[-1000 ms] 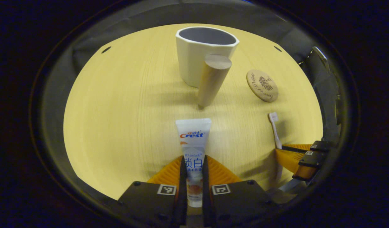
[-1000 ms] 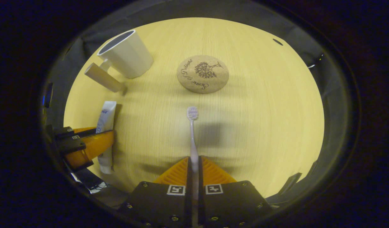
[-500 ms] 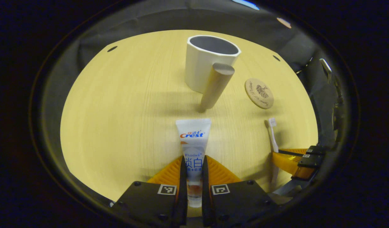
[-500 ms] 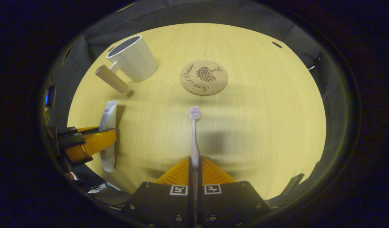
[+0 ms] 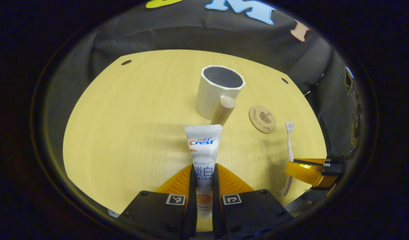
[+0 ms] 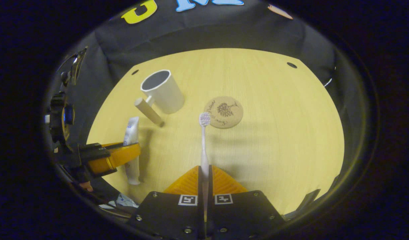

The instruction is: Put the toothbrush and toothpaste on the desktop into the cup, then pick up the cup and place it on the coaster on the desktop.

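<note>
The toothpaste [image 5: 203, 146] is pinched between the two fingers of the left gripper [image 5: 203, 181] and is held up above the desktop [image 5: 131, 126], with its flat end pointing forward. The toothbrush [image 6: 203, 140] is squeezed by the fingers of the right gripper [image 6: 203, 178] (its bristle end is pointed away, toward the coaster [image 6: 223, 112]). The white cup [image 5: 219, 90] is seen standing upright on the desktop, with its round wooden handle [image 5: 223, 110] sticking out. The coaster is laid flat near the cup, not touching it.
</note>
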Demonstrator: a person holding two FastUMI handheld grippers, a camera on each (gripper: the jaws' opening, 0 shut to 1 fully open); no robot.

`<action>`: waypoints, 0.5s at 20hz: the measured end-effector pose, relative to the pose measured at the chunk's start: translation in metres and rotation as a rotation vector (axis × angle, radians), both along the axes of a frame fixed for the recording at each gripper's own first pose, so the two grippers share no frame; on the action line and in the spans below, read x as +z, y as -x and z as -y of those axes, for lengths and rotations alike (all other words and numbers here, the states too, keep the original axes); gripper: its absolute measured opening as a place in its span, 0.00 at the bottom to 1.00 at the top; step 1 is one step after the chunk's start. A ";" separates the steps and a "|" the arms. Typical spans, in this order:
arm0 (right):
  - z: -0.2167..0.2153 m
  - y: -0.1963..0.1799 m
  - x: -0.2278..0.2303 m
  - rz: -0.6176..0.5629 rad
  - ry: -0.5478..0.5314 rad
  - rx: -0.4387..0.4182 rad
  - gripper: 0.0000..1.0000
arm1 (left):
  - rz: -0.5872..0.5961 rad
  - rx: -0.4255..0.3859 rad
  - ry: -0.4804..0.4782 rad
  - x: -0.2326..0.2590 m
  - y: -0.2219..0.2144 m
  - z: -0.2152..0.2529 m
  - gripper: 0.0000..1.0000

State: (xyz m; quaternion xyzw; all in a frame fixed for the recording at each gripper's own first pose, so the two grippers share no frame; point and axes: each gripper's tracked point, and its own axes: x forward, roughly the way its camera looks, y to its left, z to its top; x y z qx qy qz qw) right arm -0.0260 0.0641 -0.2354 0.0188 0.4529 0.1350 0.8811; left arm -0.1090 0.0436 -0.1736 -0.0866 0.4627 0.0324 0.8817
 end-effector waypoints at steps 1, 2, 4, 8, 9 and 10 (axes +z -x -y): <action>-0.002 -0.001 0.007 0.026 -0.011 0.008 0.04 | 0.025 0.005 0.001 0.006 -0.003 -0.001 0.26; -0.003 -0.004 0.013 0.054 -0.019 0.016 0.04 | 0.047 0.013 0.001 0.012 -0.006 -0.004 0.25; -0.005 -0.009 0.022 0.093 -0.024 0.029 0.04 | 0.090 0.027 -0.002 0.024 -0.010 -0.011 0.26; -0.012 -0.014 0.041 0.161 -0.056 0.049 0.04 | 0.166 0.044 0.009 0.045 -0.019 -0.016 0.25; -0.013 -0.016 0.047 0.187 -0.062 0.055 0.04 | 0.193 0.049 0.003 0.052 -0.023 -0.019 0.24; -0.013 -0.019 0.053 0.214 -0.064 0.060 0.04 | 0.224 0.052 -0.007 0.060 -0.028 -0.022 0.25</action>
